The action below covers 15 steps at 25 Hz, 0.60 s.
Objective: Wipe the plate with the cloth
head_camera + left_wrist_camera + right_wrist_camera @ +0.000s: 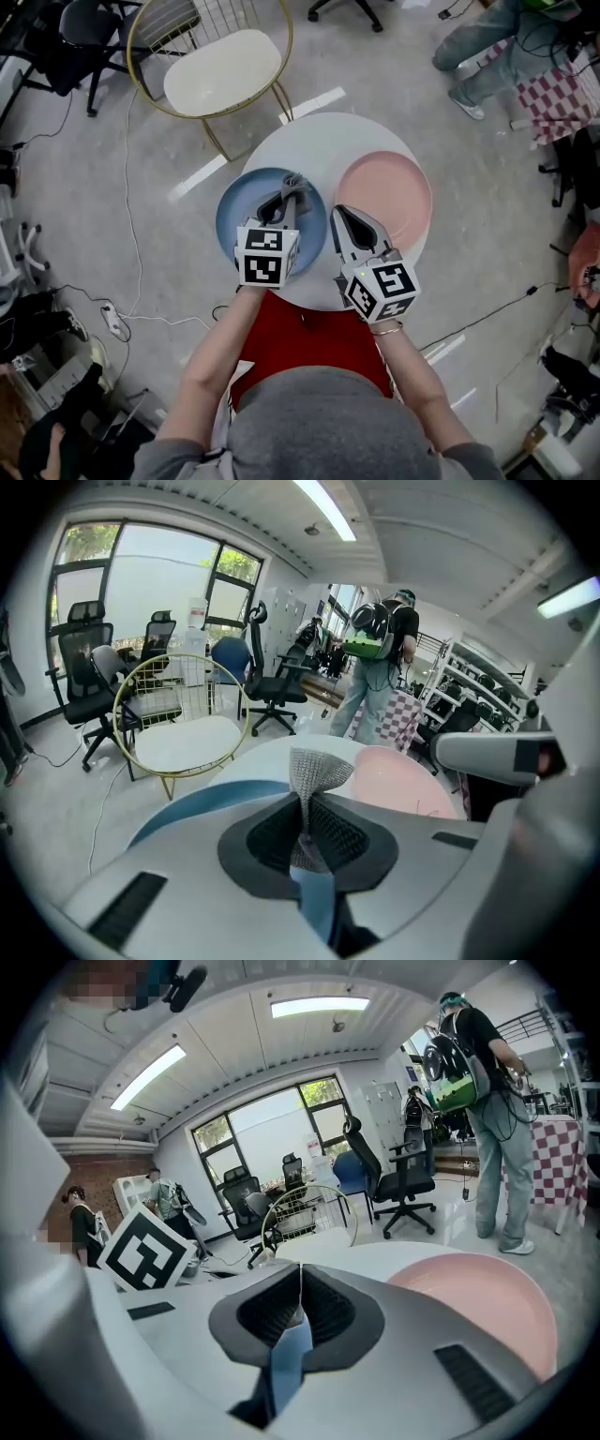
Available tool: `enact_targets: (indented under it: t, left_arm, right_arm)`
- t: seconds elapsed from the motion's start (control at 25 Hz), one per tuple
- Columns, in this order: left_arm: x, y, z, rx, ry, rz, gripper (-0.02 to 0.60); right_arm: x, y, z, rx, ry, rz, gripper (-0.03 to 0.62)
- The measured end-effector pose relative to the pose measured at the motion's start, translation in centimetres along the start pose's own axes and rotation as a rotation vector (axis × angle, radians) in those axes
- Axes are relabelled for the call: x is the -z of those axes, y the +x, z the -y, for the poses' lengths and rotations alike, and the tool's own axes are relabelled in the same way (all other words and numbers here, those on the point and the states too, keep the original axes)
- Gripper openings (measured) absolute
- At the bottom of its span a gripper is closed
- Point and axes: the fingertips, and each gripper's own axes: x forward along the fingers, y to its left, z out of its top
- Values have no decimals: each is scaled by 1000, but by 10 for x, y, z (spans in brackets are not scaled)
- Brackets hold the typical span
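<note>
Two claws, head view: both are held side by side over the near part of a round white counter (323,141), with the person's bare forearms (220,342) reaching forward from below.
Left claw, head view: the left claw (291,192) points forward and a little right over the blue plate (234,220), with a grey cloth (294,181) pinched at its tip.
Right claw, head view: the right claw (340,217) points forward and sits between the two plates, just beside the blue one.
Plates, head view: the blue plate is on the left and a pink plate (384,192) on the right, near each other on the counter. Nothing lies on the pink plate.
Cloth, head view: it sits above the far right part of the blue plate. Whether it touches the plate cannot be told.
Left gripper view: the jaws are clamped on the mesh cloth, which fans out above them. The blue plate curves below left and the pink plate lies ahead to the right.
Right gripper view: the jaws are pressed together with nothing between them. The pink plate fills the lower right and the left claw's marker cube (145,1255) shows at the left.
Beyond the counter: a gold wire chair (225,70) with a white seat stands on the far side, and a person (487,1101) wearing a backpack stands further back.
</note>
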Motion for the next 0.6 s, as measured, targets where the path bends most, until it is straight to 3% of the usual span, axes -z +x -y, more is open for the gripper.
enact_targets:
  t: [0.28, 0.6]
  left_arm:
    - [15, 42, -1, -3, -7, -121, 34]
    - [19, 43, -41, -100, -76, -153, 34]
  right_arm:
    - [8, 5, 11, -3, 16, -30, 29]
    - [11, 15, 3, -39, 15, -54, 29]
